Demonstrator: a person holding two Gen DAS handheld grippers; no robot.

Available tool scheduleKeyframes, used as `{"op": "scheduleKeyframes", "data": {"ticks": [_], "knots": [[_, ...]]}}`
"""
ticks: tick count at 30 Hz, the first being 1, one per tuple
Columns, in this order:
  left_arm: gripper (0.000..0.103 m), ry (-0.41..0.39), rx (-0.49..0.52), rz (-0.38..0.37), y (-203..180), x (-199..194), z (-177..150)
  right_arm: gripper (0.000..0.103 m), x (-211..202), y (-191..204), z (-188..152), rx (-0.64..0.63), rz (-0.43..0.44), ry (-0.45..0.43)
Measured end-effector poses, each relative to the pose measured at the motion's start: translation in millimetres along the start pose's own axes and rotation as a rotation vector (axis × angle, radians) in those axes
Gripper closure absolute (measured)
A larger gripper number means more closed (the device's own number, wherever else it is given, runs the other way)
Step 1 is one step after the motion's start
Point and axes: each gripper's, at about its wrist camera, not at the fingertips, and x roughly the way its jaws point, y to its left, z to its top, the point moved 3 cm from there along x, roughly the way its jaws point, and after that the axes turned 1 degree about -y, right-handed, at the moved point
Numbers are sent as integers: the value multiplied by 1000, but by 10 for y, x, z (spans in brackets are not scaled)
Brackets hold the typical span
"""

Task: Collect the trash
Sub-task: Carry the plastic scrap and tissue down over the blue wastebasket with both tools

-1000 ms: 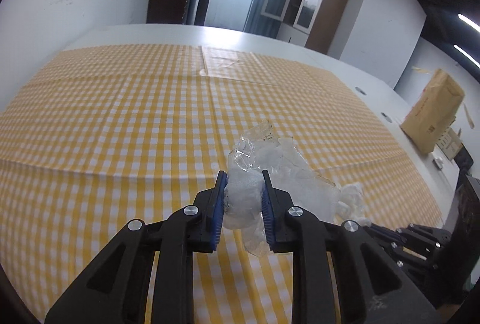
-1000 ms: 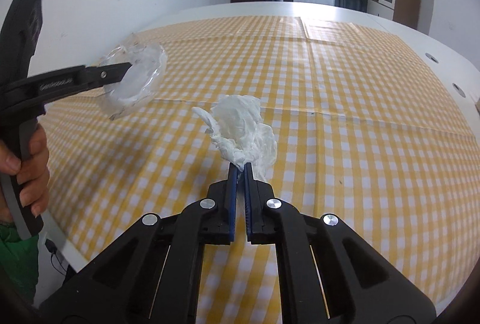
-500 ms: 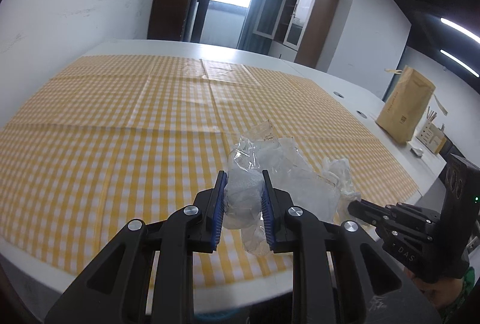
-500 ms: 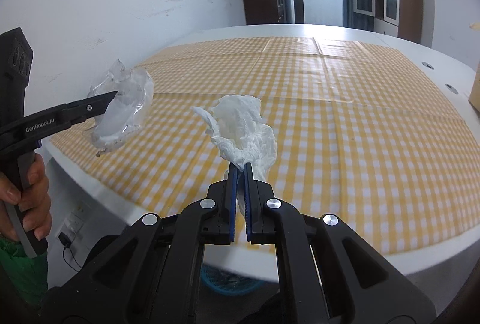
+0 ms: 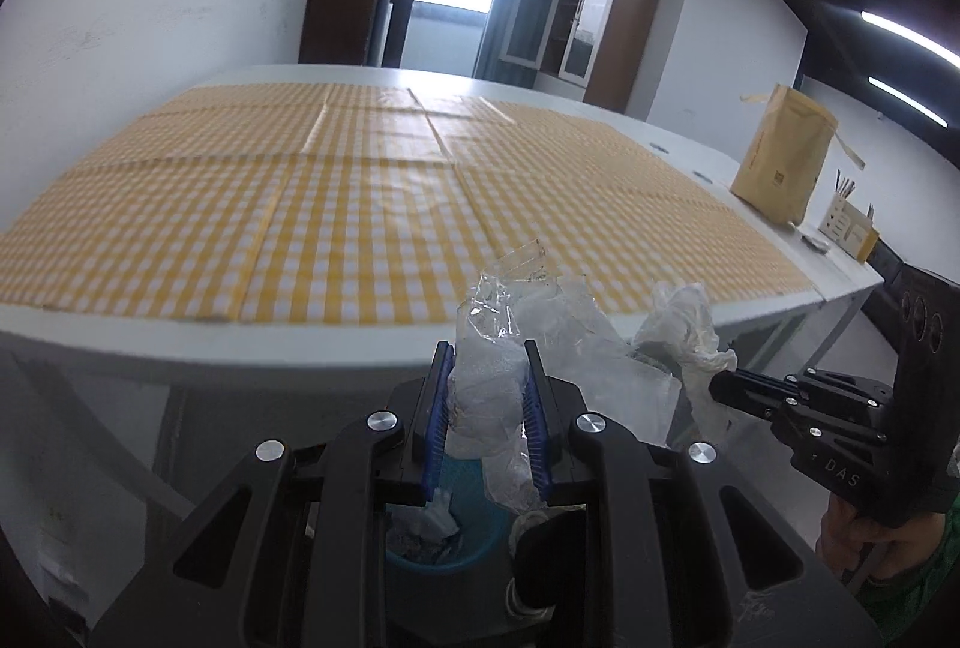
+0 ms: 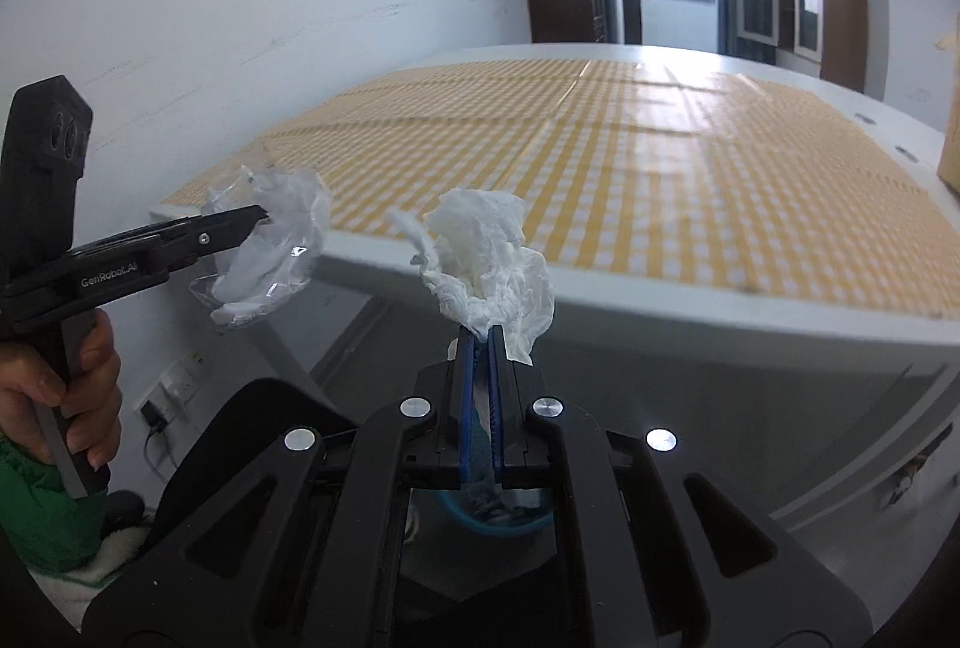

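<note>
The left gripper point(image 5: 487, 366) is clamped on a crumpled clear plastic wrapper point(image 5: 510, 348), its 2 blue pads pressing the wad from both sides. The right gripper point(image 6: 480, 342) is pinched together on a crumpled white tissue point(image 6: 486, 264), which fans out above the tips. Both pieces of trash hang in the air just off the near edge of the white table point(image 5: 300, 342), away from its yellow checked cloth point(image 5: 300, 204).

The left wrist view alone shows a tan paper bag point(image 5: 783, 156) at the far right of the table, and a blue bin point(image 5: 447, 534) with white scraps below its fingers. The right wrist view alone shows the person's hand point(image 6: 66, 396) gripping the left tool's handle, a green sleeve point(image 6: 42, 516), and a wall socket point(image 6: 168, 384) near the floor.
</note>
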Motion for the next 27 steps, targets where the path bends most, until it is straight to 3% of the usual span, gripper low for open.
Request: {"op": "scheduleKeyframes", "data": {"ticks": [10, 27], "knots": [[82, 76, 13, -1, 65, 6, -492, 99, 159, 310, -546, -34, 60, 115], [81, 308, -41, 25, 365, 927, -1302, 99, 1205, 140, -1358, 58, 46, 375]]}}
